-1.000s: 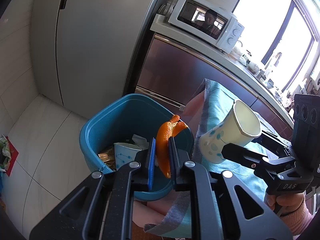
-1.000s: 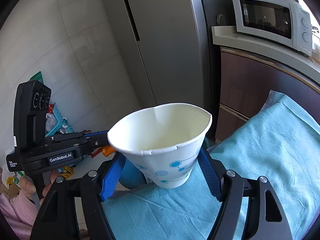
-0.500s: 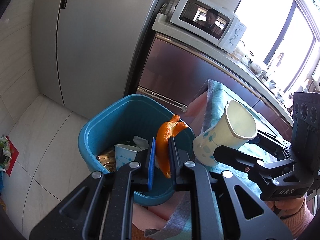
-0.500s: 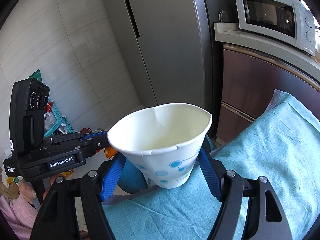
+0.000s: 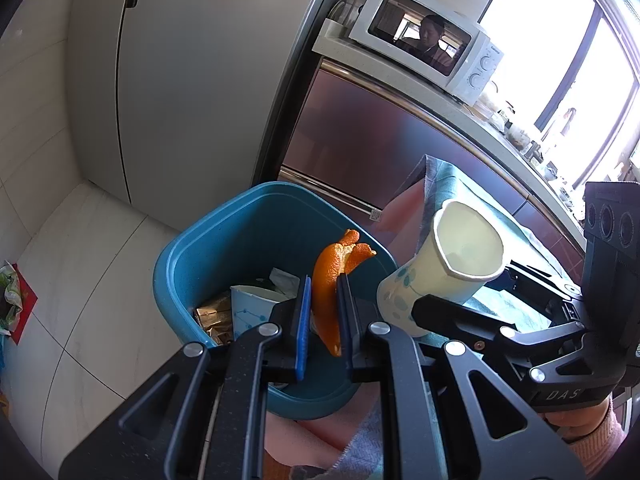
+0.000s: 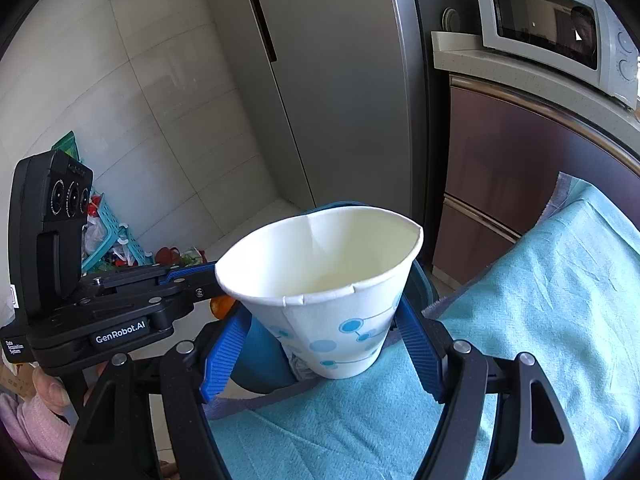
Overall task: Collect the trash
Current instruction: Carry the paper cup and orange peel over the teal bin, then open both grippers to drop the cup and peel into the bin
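Note:
My left gripper [image 5: 323, 322] is shut on an orange peel [image 5: 330, 280] and holds it over the near rim of a blue bin [image 5: 224, 240]. The bin holds a paper cup and wrappers. My right gripper [image 6: 320, 344] is shut on a white paper cup with blue dots [image 6: 324, 280], squeezed out of round, beside the bin's right rim. The cup also shows in the left wrist view [image 5: 444, 272]. The bin [image 6: 260, 360] is mostly hidden behind the cup in the right wrist view.
A table with a teal cloth [image 6: 540, 320] stands right of the bin. A grey fridge [image 5: 192, 80] and a counter with a microwave [image 5: 424, 40] stand behind. A teal basket with clutter [image 6: 116, 240] sits on the tiled floor at left.
The right gripper has carried the cup left, closer to the bin's rim. The left gripper still holds the peel over the bin.

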The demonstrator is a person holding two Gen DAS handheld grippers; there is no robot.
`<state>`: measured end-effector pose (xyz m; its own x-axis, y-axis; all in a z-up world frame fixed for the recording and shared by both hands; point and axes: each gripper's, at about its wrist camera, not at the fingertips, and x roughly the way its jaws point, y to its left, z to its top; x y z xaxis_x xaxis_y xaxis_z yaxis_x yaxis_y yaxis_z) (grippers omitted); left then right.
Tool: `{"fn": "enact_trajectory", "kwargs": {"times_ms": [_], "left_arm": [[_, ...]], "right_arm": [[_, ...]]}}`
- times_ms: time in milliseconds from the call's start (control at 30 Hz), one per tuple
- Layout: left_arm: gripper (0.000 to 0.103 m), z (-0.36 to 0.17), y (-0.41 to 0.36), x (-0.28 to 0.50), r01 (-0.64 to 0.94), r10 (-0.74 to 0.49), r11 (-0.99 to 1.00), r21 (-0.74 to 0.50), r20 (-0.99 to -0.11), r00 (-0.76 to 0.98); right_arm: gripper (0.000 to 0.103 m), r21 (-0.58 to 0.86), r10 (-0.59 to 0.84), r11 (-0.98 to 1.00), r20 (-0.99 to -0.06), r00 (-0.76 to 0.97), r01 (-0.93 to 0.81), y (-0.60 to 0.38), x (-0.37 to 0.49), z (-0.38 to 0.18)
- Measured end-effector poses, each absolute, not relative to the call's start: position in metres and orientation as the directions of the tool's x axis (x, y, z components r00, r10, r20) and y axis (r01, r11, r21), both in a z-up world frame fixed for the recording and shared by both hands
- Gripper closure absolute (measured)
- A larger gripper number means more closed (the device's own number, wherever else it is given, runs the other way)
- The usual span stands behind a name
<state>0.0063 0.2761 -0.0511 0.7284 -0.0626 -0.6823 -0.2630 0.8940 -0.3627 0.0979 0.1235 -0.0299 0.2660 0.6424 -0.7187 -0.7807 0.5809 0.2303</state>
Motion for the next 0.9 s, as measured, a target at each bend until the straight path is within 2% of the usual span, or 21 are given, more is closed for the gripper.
{"fn": "enact_trajectory", "kwargs": {"times_ms": [900], "left_arm": [[0.090,-0.078,0.282,0.028,-0.307,-0.066,0.873,-0.378,-0.716,0.695]], "right_arm": [[0.031,0.227,0.584,0.612,-0.776,0.239,-0.757,0.144,0.114,-0.050]]}}
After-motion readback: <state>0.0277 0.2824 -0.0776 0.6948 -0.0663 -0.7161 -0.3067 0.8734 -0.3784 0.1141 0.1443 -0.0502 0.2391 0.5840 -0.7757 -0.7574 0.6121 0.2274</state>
